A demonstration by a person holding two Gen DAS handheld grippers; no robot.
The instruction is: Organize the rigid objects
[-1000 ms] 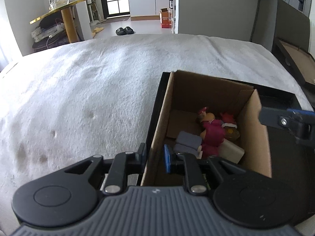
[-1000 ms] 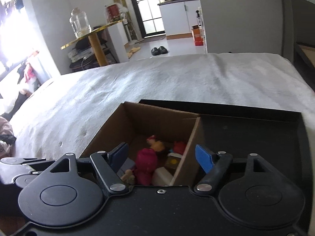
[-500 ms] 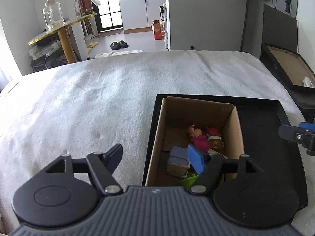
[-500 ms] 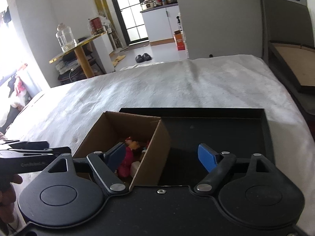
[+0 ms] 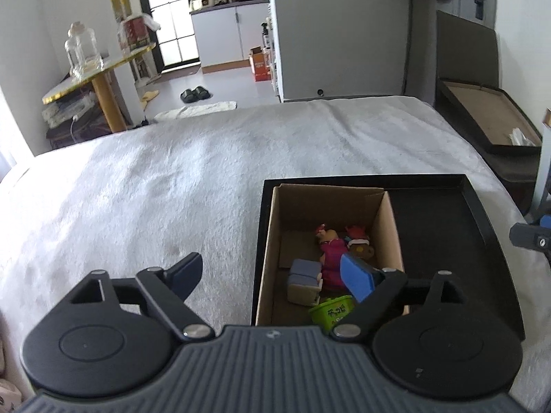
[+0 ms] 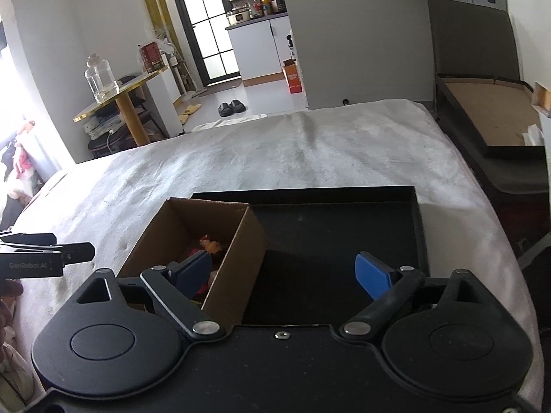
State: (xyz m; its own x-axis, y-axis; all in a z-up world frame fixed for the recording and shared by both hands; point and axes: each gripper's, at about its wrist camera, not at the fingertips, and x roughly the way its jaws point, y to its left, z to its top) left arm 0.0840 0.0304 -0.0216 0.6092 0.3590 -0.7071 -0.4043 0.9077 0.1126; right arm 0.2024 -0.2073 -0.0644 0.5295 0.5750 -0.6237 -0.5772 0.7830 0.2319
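A brown cardboard box [image 5: 268, 241] [image 6: 237, 258] stands in the left half of a black tray [image 5: 447, 227] [image 6: 344, 213] on a white bedcover. Inside lie a pink toy figure [image 5: 332, 251], a grey block toy [image 5: 304, 280], a green tub [image 5: 332, 311] and other small toys. My left gripper [image 5: 272, 275] hovers above the box's near left wall, jaws opening wide, pads touching nothing. My right gripper [image 6: 286, 272] hangs over the box's right wall and the tray floor, jaws opening, nothing pressed between them. Each gripper's tip shows at the edge of the other view.
The white bedcover [image 5: 155, 189] spreads left and beyond the tray. A dark bed frame with a brown board [image 5: 482, 127] lies at the right. A round gold-edged table [image 5: 100, 72] with a glass jar stands beyond the bed; slippers [image 5: 194, 94] lie on the floor.
Both grippers let go of the box walls, their jaws spread wide, and both drew up and back. The box stays in the tray.
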